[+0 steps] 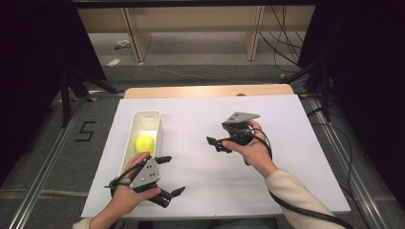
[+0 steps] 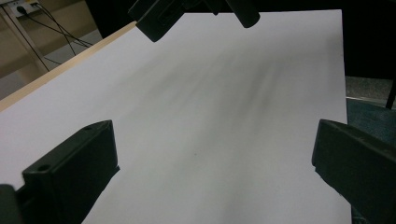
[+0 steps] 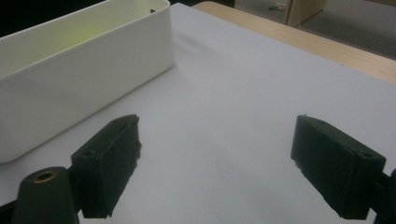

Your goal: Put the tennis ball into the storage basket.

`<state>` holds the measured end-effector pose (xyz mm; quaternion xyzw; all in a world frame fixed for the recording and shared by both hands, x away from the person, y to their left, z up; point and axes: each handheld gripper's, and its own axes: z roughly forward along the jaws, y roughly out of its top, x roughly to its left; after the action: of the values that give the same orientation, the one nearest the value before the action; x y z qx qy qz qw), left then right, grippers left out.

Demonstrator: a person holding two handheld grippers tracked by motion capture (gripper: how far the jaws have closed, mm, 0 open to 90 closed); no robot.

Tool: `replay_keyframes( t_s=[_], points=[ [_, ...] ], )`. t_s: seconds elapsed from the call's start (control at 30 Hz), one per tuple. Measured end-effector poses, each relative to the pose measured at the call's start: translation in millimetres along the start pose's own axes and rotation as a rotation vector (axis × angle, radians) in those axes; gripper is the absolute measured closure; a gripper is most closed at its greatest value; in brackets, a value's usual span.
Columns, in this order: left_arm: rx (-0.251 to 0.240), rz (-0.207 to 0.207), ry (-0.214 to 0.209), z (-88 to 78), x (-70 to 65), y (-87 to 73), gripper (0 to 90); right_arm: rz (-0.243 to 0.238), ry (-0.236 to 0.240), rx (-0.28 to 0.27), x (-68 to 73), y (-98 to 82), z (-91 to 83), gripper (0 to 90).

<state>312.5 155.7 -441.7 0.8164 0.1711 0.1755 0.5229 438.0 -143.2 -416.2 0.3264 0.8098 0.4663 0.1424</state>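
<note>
A round yellow-green ball (image 1: 144, 143) lies inside a long white plastic bin (image 1: 155, 135) near the white tabletop's (image 1: 267, 119) left edge. The left gripper (image 1: 171, 176), jaws apart, hovers near the front-left corner; the right gripper (image 1: 215, 142) hovers mid-table.

Lab-style recording bay, not a home.

A white-covered table (image 1: 267, 124) is ringed by black curtains (image 1: 367, 71); aluminium floor rails (image 1: 43, 167), loose cables (image 1: 282, 43), a taped floor numeral "5" (image 1: 86, 131) and bare wooden shelving (image 1: 191, 24) are seen.
</note>
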Motion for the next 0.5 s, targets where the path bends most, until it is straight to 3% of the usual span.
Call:
replay_keyframes(
  t_s=[0.5],
  points=[
    [0.003,0.003,0.001,0.1,-0.1,-0.1,0.0,0.036,-0.043,-0.008,-14.5,-21.2,-25.5,16.2]
  ],
)
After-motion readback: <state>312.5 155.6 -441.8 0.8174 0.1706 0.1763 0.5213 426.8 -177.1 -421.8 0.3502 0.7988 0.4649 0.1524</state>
